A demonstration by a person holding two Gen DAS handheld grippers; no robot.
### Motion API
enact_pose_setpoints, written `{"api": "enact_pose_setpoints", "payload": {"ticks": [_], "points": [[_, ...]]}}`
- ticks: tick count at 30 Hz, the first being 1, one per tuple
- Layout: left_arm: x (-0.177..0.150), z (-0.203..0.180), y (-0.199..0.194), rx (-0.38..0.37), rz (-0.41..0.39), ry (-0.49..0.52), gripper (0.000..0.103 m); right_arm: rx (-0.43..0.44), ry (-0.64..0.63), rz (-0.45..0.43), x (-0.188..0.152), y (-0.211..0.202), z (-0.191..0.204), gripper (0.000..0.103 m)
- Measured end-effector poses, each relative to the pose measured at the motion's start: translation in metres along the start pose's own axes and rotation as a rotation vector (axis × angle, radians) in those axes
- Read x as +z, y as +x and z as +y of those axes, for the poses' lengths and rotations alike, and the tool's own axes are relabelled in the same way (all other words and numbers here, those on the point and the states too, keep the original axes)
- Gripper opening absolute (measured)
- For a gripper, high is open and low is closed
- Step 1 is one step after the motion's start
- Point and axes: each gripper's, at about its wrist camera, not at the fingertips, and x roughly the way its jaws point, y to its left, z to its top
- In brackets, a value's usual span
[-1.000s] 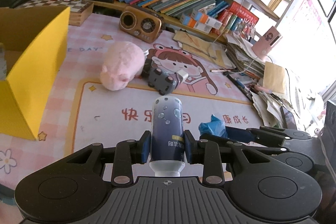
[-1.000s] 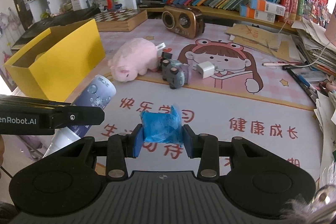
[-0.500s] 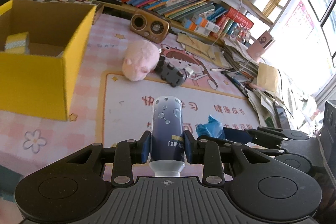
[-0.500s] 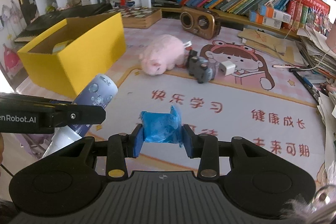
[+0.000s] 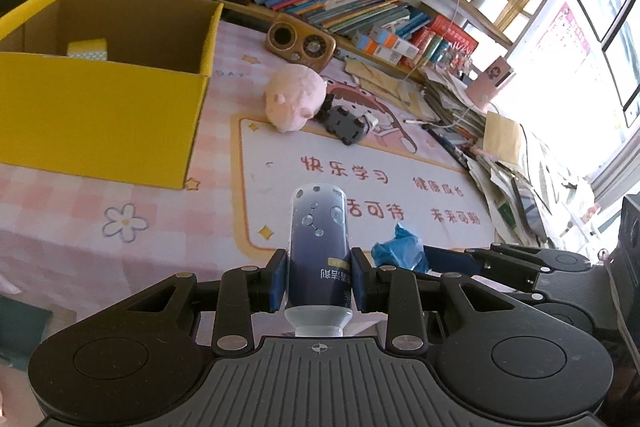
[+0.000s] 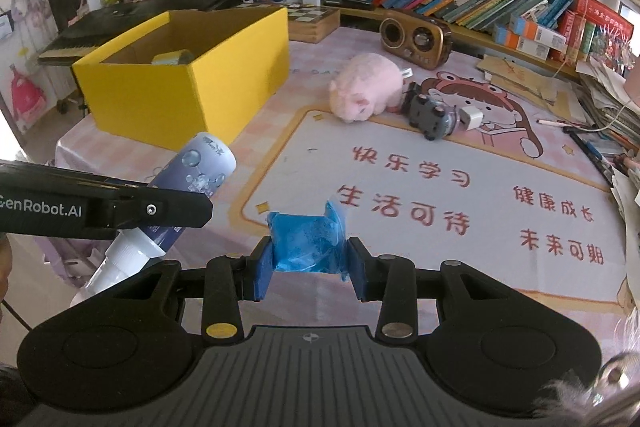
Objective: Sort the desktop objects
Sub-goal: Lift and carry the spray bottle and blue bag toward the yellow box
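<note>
I am partway through the sorting. My left hand-held gripper [image 5: 319, 281] is clamped on a dark blue bottle [image 5: 318, 247], its white cap toward me and its rounded end pointing away. My right hand-held gripper [image 6: 310, 269] is clenched on a crumpled blue packet [image 6: 306, 241]. Both items hang in the air above the bench [image 5: 120, 247], with the right one just to the right of the left one.

The yellow box [image 5: 100, 115] stands ahead and to the left of both hand-held grippers, open at the top. One small yellow-green item [image 5: 87, 49] already lies inside it, so I judge at least one thing is sorted.

What is left, as I read it: the two things I carry are not yet over the box or in it. Farther ahead, beyond the printed mat [image 6: 440, 187], a pink plush pig [image 6: 366, 89], a grey toy car [image 6: 430, 115] just to its right, and a small white charger block [image 6: 471, 118] touching or nearly touching the car still lie on the bench. A brown retro radio [image 6: 416, 37] sits behind them; whether it belongs to the sorting I cannot tell.
</note>
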Motion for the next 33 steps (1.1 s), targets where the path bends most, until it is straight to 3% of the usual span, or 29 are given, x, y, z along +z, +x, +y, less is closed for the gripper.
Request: {"api": "enact_pose_setpoints", "payload": {"ticks": [14,33], "points": [[-0.019,0.030,-0.036,0.034,-0.012,-0.021,0.031,0.040,-0.008,0.000,-0.009,-0.002,0.046,0.036],[-0.037,0.067,-0.081,0.099,-0.083,-0.106,0.031,0.128,-0.118,0.000,-0.004,0.004,0.102,0.036]]}}
